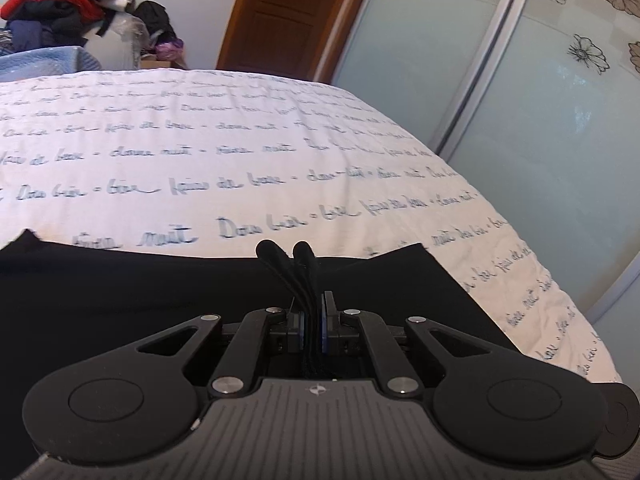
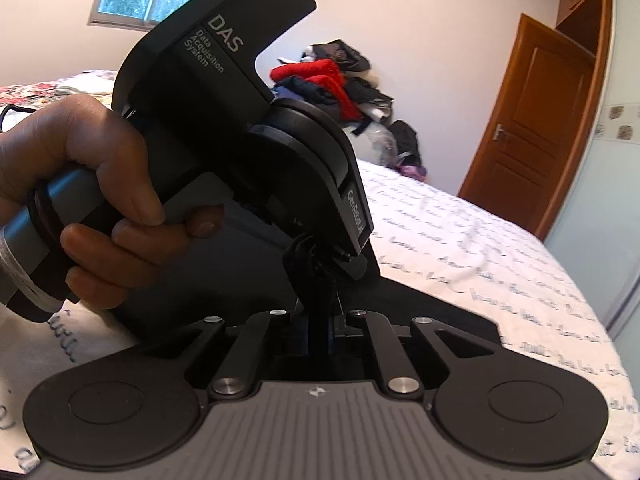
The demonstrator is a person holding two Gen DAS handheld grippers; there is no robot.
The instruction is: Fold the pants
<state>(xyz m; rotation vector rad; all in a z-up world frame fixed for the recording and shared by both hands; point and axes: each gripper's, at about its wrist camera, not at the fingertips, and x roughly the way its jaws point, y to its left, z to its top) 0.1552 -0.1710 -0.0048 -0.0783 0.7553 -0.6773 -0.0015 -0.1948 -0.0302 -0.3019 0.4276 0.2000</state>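
Note:
Black pants (image 1: 120, 300) lie spread on a white bed cover with blue script (image 1: 240, 160). My left gripper (image 1: 312, 316) is shut on a bunch of the black fabric, and two rounded folds stick up past its fingers. In the right wrist view my right gripper (image 2: 318, 324) is shut on a strip of the same black pants (image 2: 420, 308). Straight ahead of it, a hand (image 2: 100, 200) holds the left gripper (image 2: 320, 256), which points down at the same pinch of fabric. The two grippers are nearly touching.
A heap of red and dark clothes (image 1: 52, 4) is piled beyond the far side of the bed. A brown wooden door (image 1: 280, 12) and frosted sliding wardrobe doors (image 1: 520, 100) stand to the right. The bed's edge (image 1: 560, 300) falls away on the right.

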